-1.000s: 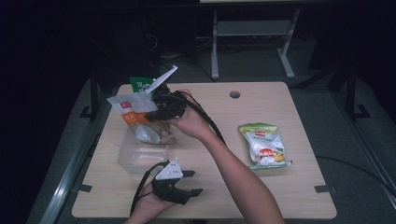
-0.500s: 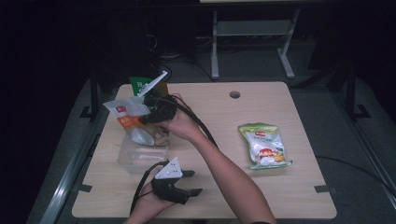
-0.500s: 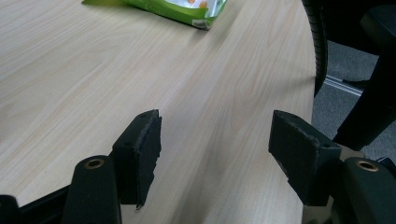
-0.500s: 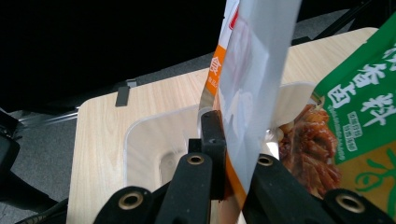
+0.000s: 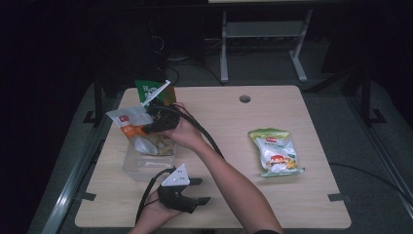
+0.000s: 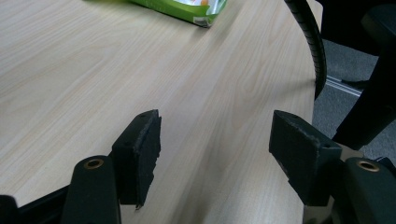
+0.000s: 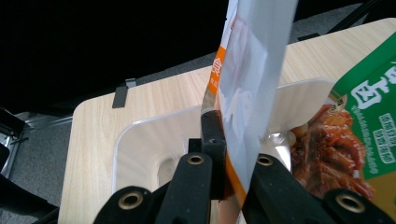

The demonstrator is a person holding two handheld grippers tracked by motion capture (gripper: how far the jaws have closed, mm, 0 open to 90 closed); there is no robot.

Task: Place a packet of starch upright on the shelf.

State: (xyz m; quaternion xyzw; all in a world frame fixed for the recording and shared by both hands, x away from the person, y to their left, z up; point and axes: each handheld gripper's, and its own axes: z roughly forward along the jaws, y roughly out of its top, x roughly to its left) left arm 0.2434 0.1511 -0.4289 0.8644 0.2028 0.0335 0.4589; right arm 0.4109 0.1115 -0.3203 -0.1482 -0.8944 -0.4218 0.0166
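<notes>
pale wooden table point(image 5: 292, 204) in a dark room. right gripper point(image 5: 155, 123) is clamped on a white and orange snack packet point(image 5: 130, 125), held over a clear plastic tub point(image 5: 141, 163). left gripper point(image 5: 198, 191) rests near the front edge, jaws apart, holding nothing.

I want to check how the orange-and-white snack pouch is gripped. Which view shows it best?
The right gripper view: the orange-and-white snack pouch stands pinched between the right gripper's shut jaws, above the clear container. The high view shows the pouch small, over the container. The left gripper view faces bare table.
</notes>
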